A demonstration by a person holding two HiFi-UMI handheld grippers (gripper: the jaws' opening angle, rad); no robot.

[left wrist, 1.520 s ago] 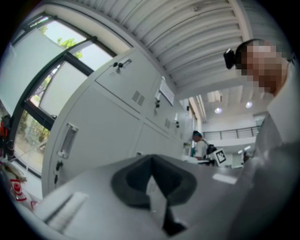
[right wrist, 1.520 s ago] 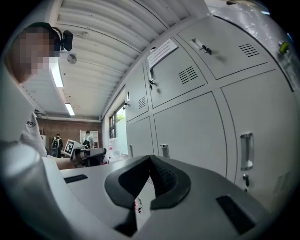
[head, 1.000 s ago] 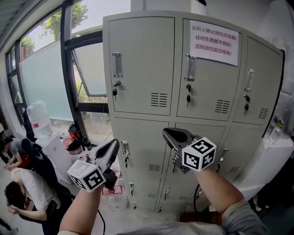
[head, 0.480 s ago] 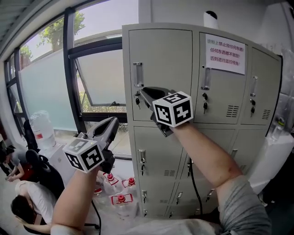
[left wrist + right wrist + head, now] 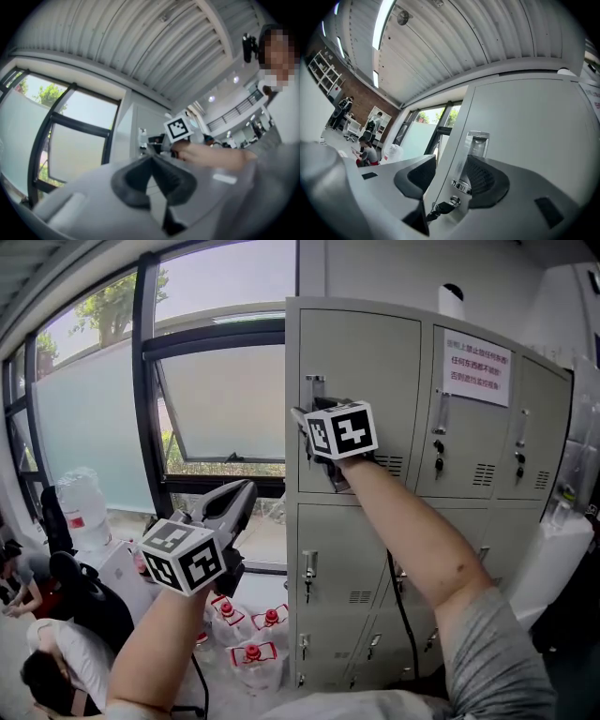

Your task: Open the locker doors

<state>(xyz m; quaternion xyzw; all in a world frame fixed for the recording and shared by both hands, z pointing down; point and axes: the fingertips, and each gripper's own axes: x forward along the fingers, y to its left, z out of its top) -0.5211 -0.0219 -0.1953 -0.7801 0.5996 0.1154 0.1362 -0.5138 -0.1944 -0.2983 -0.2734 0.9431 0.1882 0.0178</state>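
Note:
The grey locker bank (image 5: 375,362) stands ahead with all doors closed. My right gripper (image 5: 305,418) is raised to the top-left door, just below its metal handle (image 5: 314,388). In the right gripper view its jaws (image 5: 450,176) are opening, and they straddle the door's left edge with the handle (image 5: 477,145) and the key (image 5: 440,208) between them. No pad visibly presses on anything. My left gripper (image 5: 246,491) hangs lower at the left, away from the lockers. Its tips meet in the left gripper view (image 5: 151,159), with nothing held.
A white paper notice (image 5: 476,357) is stuck on the middle top door. A small white camera (image 5: 452,298) sits on top of the lockers. Large windows (image 5: 216,399) fill the left wall. Water bottles (image 5: 251,652) stand on the floor below, and people (image 5: 47,671) sit at lower left.
My right gripper rose from the lower locker row to the top-left door's handle, and its jaws came apart. The left gripper stayed low at the left.

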